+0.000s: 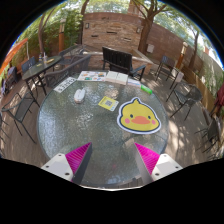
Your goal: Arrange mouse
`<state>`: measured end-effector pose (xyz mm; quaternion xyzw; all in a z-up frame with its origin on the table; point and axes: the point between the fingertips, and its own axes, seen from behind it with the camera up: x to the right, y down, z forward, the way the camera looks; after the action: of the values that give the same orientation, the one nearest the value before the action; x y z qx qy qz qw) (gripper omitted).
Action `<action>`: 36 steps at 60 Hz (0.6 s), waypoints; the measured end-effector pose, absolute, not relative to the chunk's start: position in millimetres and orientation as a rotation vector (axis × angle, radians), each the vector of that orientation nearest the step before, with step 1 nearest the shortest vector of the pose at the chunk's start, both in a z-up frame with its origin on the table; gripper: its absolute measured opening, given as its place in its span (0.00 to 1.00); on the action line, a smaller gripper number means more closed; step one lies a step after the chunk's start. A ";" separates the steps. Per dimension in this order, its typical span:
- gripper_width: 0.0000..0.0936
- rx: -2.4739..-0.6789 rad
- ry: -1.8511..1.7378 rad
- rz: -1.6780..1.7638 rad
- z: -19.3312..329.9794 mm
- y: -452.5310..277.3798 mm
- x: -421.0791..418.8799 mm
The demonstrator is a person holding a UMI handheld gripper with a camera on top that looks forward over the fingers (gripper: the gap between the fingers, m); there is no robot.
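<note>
A round glass table (75, 125) stands ahead of me. A small white mouse (80, 95) lies on it toward the far left. A duck-shaped yellow mouse mat (139, 116) lies on the right half of the table. My gripper (113, 157) is open and empty, its pink pads (79, 158) spread wide over the table's near edge. The mouse is well beyond the fingers, and the mat is just ahead of the right finger.
A yellow-green card (108, 102) lies between the mouse and the mat. Papers (104, 76) and a small green thing (147, 89) lie at the table's far side. Metal chairs (183, 95) ring the table. A brick wall (112, 30) and trees stand behind.
</note>
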<state>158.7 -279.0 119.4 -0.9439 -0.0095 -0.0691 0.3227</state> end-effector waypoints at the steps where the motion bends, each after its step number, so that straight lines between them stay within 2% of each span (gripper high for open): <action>1: 0.91 -2.474 -0.032 -0.162 112.0 -277.7 153.3; 6: 0.91 -2.447 -0.053 -0.074 86.7 -245.9 112.4; 16: 0.90 -2.349 -0.053 0.011 47.8 -129.3 45.6; 30: 0.87 -2.266 -0.055 0.017 6.8 10.0 4.2; 36: 0.79 -2.273 -0.059 -0.007 -8.0 36.4 0.1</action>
<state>0.1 36.4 -8.0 -0.9070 -0.0236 -0.0030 0.4205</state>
